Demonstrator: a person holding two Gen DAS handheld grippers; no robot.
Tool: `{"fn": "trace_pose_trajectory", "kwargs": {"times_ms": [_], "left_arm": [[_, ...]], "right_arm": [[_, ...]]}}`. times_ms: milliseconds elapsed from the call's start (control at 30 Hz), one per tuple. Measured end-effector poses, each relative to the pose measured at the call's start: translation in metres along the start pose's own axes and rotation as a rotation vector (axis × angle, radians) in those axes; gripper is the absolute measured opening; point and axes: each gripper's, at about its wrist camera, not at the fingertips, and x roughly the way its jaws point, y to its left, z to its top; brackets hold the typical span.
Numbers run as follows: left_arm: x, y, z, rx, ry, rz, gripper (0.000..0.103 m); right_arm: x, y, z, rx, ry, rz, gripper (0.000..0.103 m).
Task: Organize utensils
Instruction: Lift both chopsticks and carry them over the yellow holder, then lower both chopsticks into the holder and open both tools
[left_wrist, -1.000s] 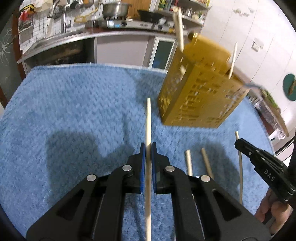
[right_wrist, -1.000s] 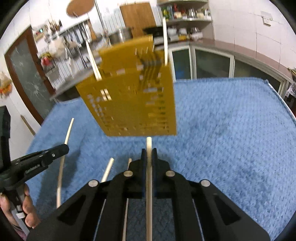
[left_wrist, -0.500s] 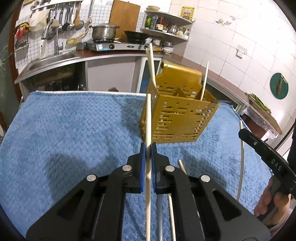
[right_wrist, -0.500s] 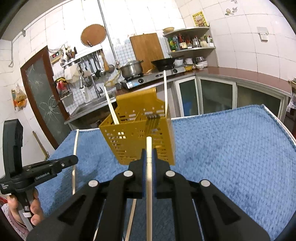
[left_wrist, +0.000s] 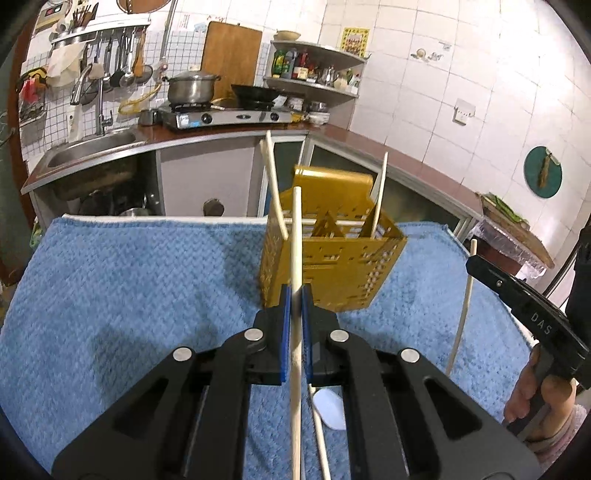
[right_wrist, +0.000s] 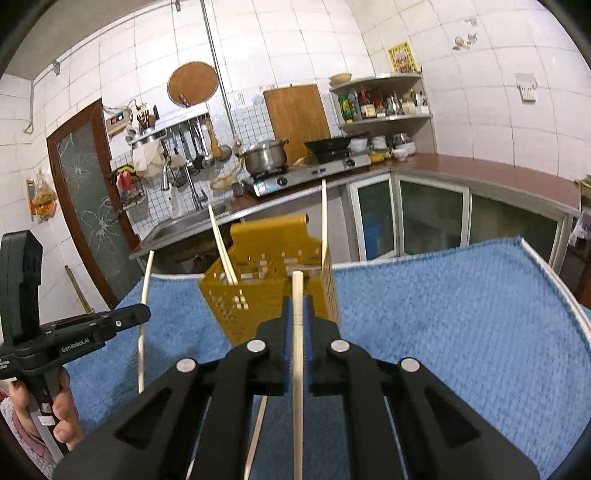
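Observation:
A yellow perforated utensil holder (left_wrist: 332, 254) stands on the blue towel (left_wrist: 129, 288), with two pale chopsticks (left_wrist: 272, 184) leaning in it. It also shows in the right wrist view (right_wrist: 273, 288). My left gripper (left_wrist: 294, 295) is shut on a chopstick (left_wrist: 296, 240) whose tip points up in front of the holder. My right gripper (right_wrist: 297, 306) is shut on another chopstick (right_wrist: 297, 295), close in front of the holder. Each gripper shows in the other's view, the right one (left_wrist: 476, 264) and the left one (right_wrist: 142, 314), with its chopstick.
A chopstick (left_wrist: 319, 435) and a white spoon (left_wrist: 330, 406) lie on the towel under my left gripper. Another chopstick (right_wrist: 256, 435) lies under the right one. Behind the table are a sink (left_wrist: 92, 147), a stove with a pot (left_wrist: 192, 88) and cabinets.
Both grippers have risen and tilted up with their chopsticks, so the view has swung from the towel to the kitchen. The holder now sits lower and farther in both views.

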Motion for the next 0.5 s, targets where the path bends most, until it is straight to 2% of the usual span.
{"fn": "trace_pose_trajectory", "kwargs": {"times_ms": [200,500], "left_arm": [[-0.008,-0.007,0.031,0.005,-0.063,-0.026,0.005],[-0.021,-0.031,0.093,0.045,-0.23,-0.045,0.005]], "right_arm": [[-0.01,0.005,0.04,-0.009,-0.11,0.006,0.006],[-0.017,0.017,0.114,-0.049,-0.336,-0.003,0.006]]}}
